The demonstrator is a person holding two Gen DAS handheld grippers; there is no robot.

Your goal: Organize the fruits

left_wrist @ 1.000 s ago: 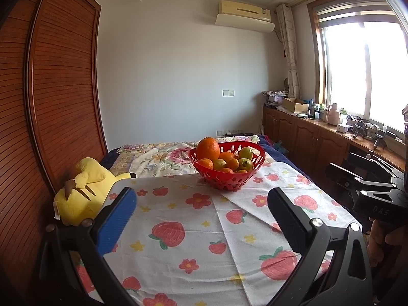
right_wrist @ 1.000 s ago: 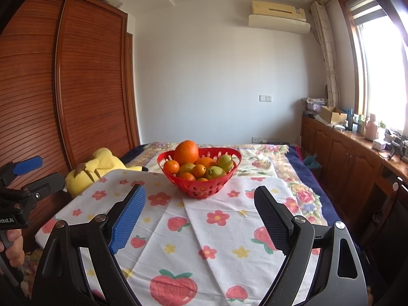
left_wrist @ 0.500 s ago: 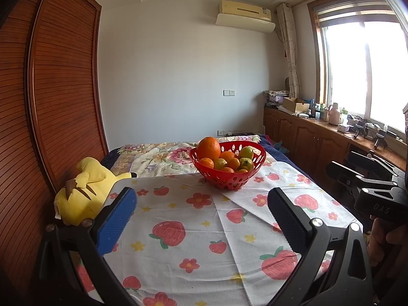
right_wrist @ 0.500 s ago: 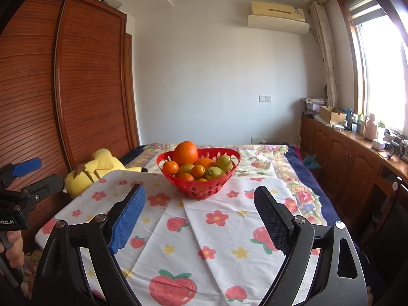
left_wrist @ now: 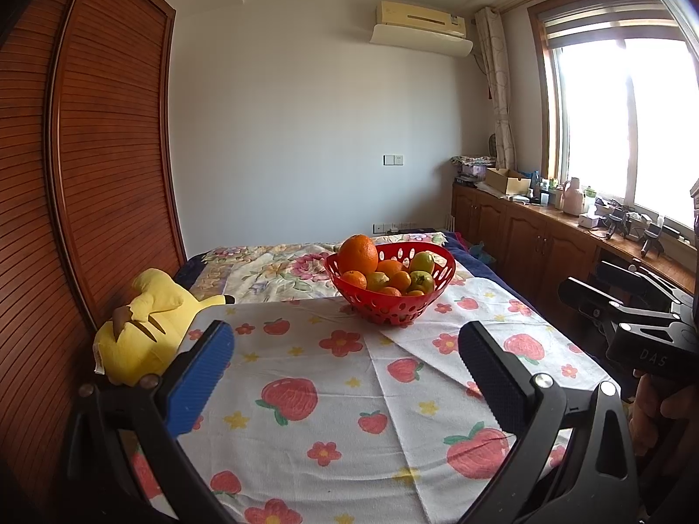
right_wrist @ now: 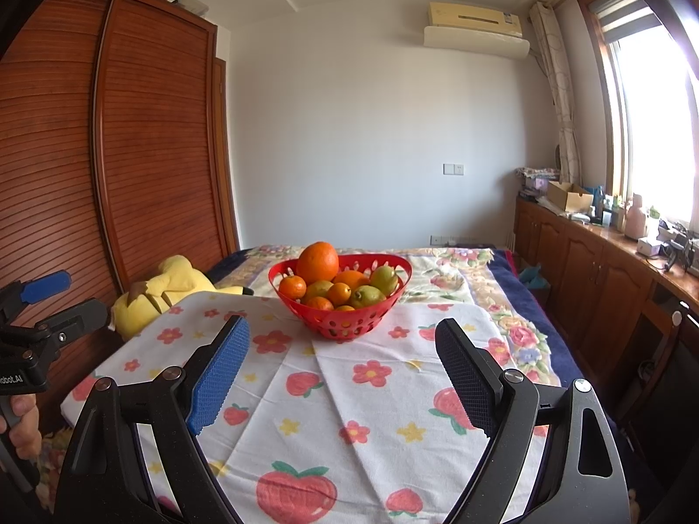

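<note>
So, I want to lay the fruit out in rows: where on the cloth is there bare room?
The strawberry cloth is bare between the red basket and both open claws. Left of the basket the yellow plush toy borders it. The basket itself is piled full.

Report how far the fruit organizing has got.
Nothing looks done: every visible fruit, including the big orange, sits piled in the red basket on the strawberry-print cloth. In hand: nothing; the left gripper and right gripper are open and empty, short of the basket. All the sorting is left.
</note>
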